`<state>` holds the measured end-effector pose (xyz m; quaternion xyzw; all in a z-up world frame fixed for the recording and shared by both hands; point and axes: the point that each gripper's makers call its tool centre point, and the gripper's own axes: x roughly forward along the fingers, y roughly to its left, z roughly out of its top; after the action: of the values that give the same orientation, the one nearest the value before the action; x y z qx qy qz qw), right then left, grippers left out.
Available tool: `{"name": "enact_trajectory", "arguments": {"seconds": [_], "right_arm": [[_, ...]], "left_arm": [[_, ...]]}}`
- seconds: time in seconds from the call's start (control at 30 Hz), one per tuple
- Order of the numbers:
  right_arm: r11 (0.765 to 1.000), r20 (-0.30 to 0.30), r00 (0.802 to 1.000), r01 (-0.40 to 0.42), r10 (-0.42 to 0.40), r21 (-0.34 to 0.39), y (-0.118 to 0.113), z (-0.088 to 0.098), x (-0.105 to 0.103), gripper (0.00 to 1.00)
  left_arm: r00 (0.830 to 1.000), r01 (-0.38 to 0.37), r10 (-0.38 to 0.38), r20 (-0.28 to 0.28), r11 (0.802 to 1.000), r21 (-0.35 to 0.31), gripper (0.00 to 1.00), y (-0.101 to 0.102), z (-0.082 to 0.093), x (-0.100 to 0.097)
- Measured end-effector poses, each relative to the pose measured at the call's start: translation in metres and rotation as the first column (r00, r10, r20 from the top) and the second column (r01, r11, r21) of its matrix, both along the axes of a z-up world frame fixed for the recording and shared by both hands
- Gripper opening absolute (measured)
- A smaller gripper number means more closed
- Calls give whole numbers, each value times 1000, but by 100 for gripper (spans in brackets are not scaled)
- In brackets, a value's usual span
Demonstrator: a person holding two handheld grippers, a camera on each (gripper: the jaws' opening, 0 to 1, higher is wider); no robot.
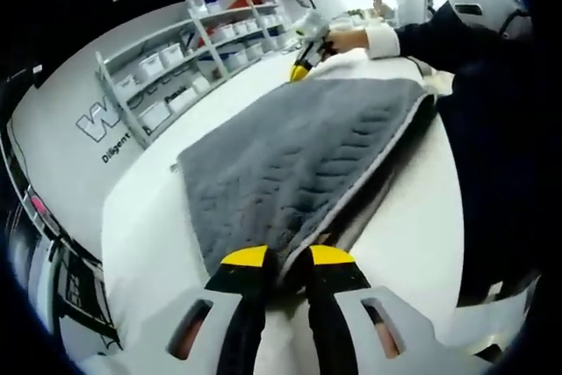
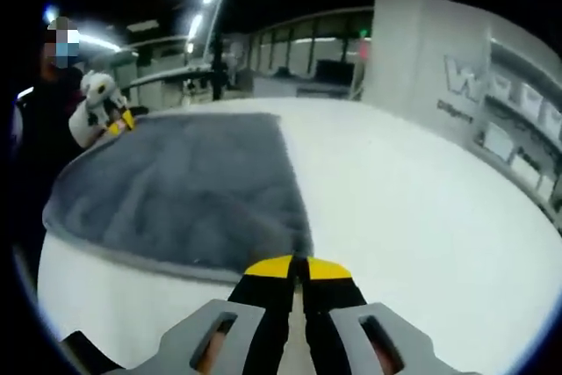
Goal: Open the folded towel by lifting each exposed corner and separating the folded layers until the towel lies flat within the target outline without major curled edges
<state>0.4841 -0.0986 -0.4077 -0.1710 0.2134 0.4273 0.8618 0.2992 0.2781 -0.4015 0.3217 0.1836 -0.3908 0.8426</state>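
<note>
Towel (image 1: 290, 164): grey, plush, quilted with wavy stitched ribs, pale piped edge; rectangular, folded, a second layer showing under its long edge. Lies on the white table (image 1: 140, 226), which serves as landmark here. Judged soft, limp and light: it should drape and sag when lifted, with no stiffness to hold a shape, and its pile should give good purchase. Best taken at corners, on the piped hem, top layer only.

Left gripper (image 1: 288, 256): yellow-tipped black jaws nearly together, pinching the towel's near corner at the hem.

Right gripper (image 2: 297, 267): jaws drawn close on the towel's corner; it also appears at the far corner in the left gripper view, held by a person's hand (image 1: 347, 39).

Table: smooth, matte, white, rounded edge.

Shelving (image 1: 189, 54): beyond the table's far side, white racks with pale bins.
</note>
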Motion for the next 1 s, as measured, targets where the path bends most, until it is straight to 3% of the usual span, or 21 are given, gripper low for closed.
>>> {"name": "enact_trajectory", "arguments": {"seconds": [0.33, 0.63, 0.8, 1.0], "right_arm": [[1000, -1, 1000, 0, 0, 6, -6, 1, -16, 0], [999, -24, 999, -45, 44, -27, -10, 2, -31, 0], [994, 13, 997, -73, 74, -80, -11, 2, -43, 0], [992, 7, 997, -74, 75, -103, -13, 2, -56, 0]], "left_arm": [[996, -73, 73, 51, 997, 0, 18, 11, 2, 16], [989, -126, 128, 74, 992, -26, 18, 17, 3, 29], [983, -158, 161, 92, 987, -42, 19, 24, 5, 42], [980, -172, 177, 89, 983, -71, 20, 31, 5, 54]]}}
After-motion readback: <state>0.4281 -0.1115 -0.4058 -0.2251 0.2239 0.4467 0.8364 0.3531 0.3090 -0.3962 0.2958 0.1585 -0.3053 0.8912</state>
